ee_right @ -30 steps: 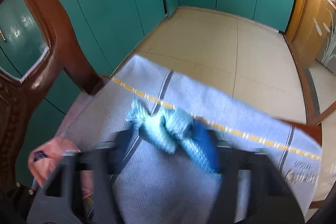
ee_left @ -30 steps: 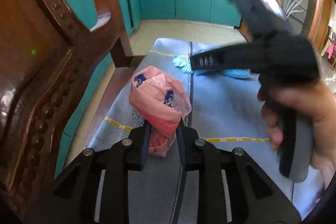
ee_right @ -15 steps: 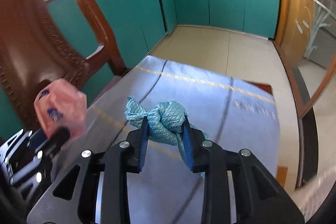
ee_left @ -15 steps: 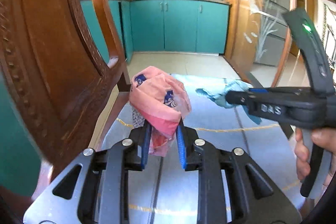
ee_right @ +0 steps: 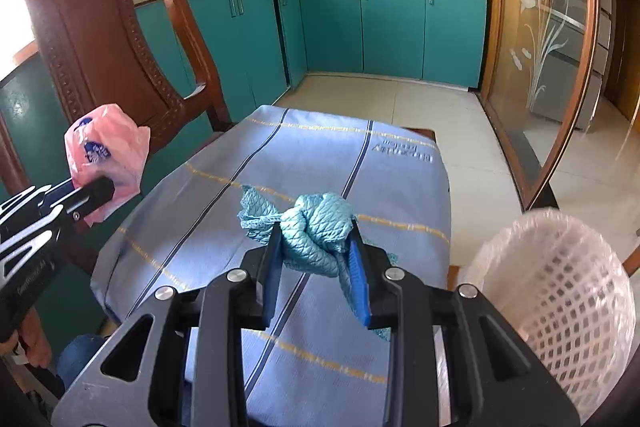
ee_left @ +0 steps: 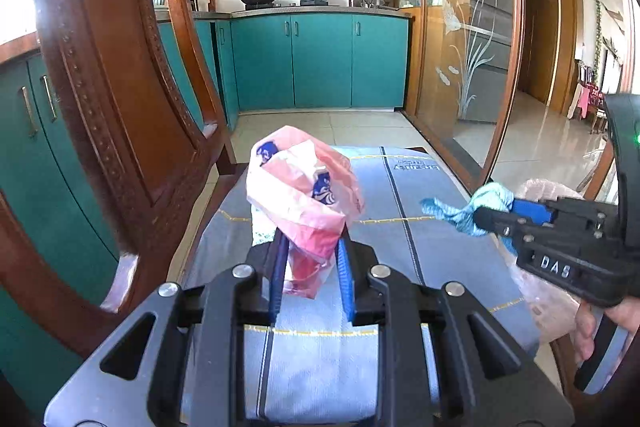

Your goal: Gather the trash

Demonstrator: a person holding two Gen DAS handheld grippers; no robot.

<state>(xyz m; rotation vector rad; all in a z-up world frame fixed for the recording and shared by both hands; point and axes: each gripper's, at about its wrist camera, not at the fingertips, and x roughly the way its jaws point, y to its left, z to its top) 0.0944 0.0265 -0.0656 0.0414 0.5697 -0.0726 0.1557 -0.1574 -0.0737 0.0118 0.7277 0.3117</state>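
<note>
A crumpled pink plastic bag (ee_left: 304,187) with blue print is clamped between the blue pads of my left gripper (ee_left: 310,247), held above the blue striped cloth (ee_left: 404,243). My right gripper (ee_right: 316,239) is shut on a knotted teal quilted rag (ee_right: 316,219), also lifted off the cloth. In the right wrist view the pink bag (ee_right: 106,151) and the left gripper (ee_right: 100,193) show at the left edge. The left wrist view shows the right gripper (ee_left: 486,217) with the teal rag (ee_left: 488,199) at the right.
A white mesh basket (ee_right: 560,287) lined with thin plastic stands at the lower right, beside the cloth-covered surface. A carved wooden chair back (ee_left: 100,67) rises close on the left. Teal kitchen cabinets (ee_right: 392,27) and a tiled floor lie beyond.
Both grippers have risen and drawn back from the striped cloth, each carrying its load. The right gripper closed on the teal rag and lifted it. The basket has come into view at the right.
</note>
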